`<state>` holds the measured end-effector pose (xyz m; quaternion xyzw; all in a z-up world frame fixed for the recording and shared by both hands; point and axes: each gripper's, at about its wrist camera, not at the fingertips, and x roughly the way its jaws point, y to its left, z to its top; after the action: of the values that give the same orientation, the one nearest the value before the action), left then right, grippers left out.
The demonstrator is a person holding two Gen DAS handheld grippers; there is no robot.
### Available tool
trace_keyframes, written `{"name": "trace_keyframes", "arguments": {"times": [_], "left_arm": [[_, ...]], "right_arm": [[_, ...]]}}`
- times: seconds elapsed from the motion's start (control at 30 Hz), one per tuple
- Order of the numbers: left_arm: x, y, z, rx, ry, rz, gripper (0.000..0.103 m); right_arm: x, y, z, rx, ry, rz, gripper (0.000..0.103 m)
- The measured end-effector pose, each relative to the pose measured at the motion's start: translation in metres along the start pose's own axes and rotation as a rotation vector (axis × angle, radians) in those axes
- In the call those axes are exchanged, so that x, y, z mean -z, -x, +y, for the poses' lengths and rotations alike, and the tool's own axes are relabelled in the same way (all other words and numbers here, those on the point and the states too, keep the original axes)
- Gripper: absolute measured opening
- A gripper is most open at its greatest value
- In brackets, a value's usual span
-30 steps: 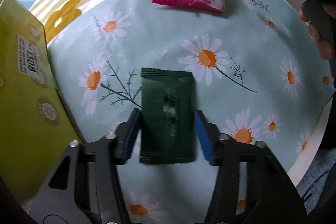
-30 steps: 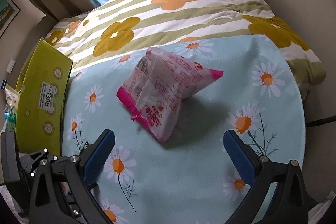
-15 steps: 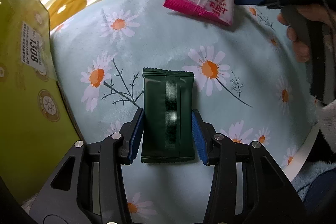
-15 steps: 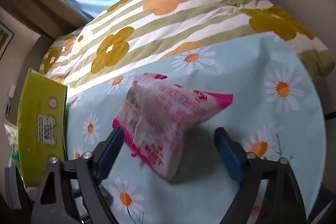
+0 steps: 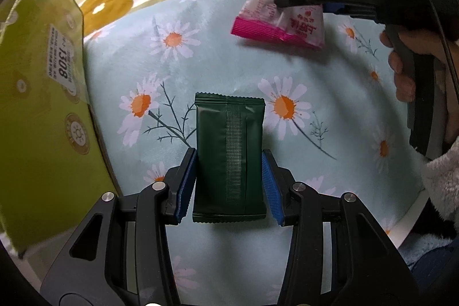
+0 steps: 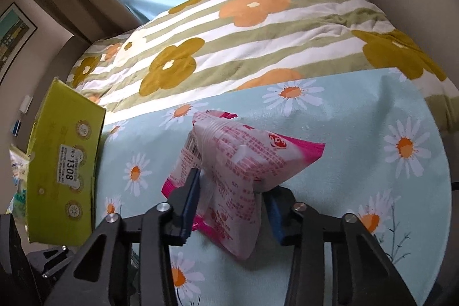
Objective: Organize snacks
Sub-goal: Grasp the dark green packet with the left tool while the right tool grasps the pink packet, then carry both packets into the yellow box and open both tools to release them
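While the left gripper (image 5: pixel 228 185) stays clamped on the dark green foil sachet (image 5: pixel 228 159), the right gripper (image 6: pixel 231 204), wide open a second ago, is closing onto the pink-and-white plastic snack packet (image 6: pixel 238 171), so both snacks look nearly ready to lift.

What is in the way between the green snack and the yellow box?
Nothing visible. Only bare flowered cloth lies between the green snack, held by the left claw, and the yellow box beside it.

green packet (image 5: pixel 228 159): dark, flat, seam up, on daisy cloth | pink packet (image 6: pixel 235 177): puffy, crumpled, tilted
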<state>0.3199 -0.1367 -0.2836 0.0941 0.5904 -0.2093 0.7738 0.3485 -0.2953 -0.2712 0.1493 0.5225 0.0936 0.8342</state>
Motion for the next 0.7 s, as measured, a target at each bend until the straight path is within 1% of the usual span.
{"name": "trace_keyframes", "arguments": {"times": [0.17,0.37,0.47,0.57,0.7], "left_arm": [[-0.002,0.018,-0.003,0.004,0.060,-0.042,0.041],[-0.007,0.058,-0.013,-0.005,0.111,-0.139,0.041],[-0.011,0.089,-0.014,0.011,0.169,-0.201,0.041],[-0.018,0.120,-0.009,-0.008,0.207,-0.276,0.041],[-0.024,0.166,0.012,-0.006,0.272,-0.364,0.041]], "right_arm": [[0.003,0.028,-0.001,-0.011,0.021,-0.035,0.037],[-0.004,0.078,0.006,-0.039,0.068,-0.087,0.037],[-0.012,0.104,0.016,-0.063,0.113,-0.118,0.037],[-0.022,0.130,0.033,-0.091,0.174,-0.154,0.037],[-0.037,0.152,0.060,-0.128,0.234,-0.179,0.037]]}}
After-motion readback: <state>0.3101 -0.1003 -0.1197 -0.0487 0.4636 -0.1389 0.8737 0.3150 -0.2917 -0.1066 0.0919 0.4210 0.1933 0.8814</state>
